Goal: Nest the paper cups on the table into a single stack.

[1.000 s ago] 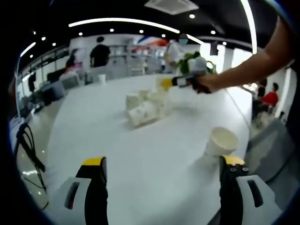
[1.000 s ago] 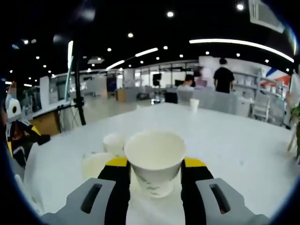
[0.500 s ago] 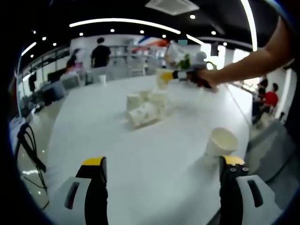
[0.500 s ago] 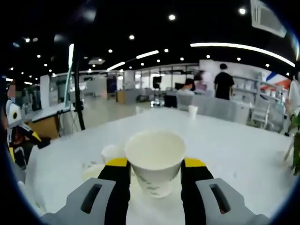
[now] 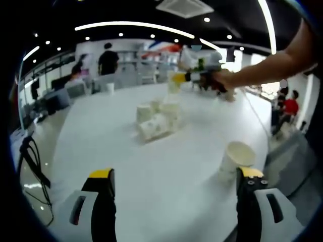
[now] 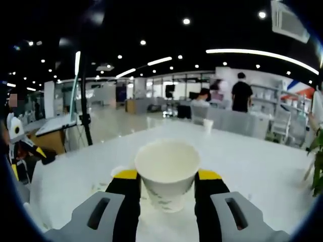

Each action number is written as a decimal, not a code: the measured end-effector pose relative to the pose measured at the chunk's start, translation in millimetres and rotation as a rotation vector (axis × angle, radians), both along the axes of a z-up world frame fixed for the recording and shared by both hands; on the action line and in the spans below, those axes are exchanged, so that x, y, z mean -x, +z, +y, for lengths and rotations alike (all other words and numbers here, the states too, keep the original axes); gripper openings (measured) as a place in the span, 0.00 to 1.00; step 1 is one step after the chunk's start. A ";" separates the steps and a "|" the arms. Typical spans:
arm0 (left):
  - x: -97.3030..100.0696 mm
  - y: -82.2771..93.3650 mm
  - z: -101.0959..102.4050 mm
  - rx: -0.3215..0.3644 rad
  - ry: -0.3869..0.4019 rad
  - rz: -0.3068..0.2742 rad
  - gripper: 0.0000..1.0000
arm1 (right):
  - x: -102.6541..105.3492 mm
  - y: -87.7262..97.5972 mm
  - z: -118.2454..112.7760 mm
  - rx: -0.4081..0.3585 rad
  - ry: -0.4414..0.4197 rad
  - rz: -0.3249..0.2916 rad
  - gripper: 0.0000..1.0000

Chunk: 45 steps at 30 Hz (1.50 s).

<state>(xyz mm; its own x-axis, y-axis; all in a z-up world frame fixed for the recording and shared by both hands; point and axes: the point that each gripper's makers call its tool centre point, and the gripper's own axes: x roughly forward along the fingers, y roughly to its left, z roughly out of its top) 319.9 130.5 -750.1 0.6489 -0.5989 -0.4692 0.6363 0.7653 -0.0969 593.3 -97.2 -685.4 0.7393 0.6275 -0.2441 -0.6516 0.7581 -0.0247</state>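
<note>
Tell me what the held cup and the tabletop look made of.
Cup: likely paper, matte off-white, thin rolled rim, faint print low on its wall, held by the right gripper. Tabletop: smooth white, faintly glossy, maybe laminate; can't confirm.

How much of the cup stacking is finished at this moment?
Nothing looks stacked yet. In hand: the right hand-held gripper is shut on one paper cup, held above the table. Left: the cluster of loose cups and a single cup beside the open left hand-held gripper.
</note>
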 end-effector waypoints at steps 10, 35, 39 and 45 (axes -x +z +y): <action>-1.6 6.2 -2.4 0.010 -0.002 -0.011 0.98 | 0.3 11.8 3.0 0.010 0.008 -0.017 0.39; 8.6 16.5 -3.9 0.017 -0.004 -0.037 0.98 | 30.5 32.0 12.5 -0.004 0.032 -0.023 0.39; 9.8 15.8 -2.7 0.018 -0.002 -0.037 0.98 | 39.7 33.6 17.2 -0.015 0.048 -0.020 0.38; 14.0 15.1 -2.3 0.012 -0.005 -0.041 0.98 | 52.5 37.5 23.4 -0.015 0.065 -0.030 0.38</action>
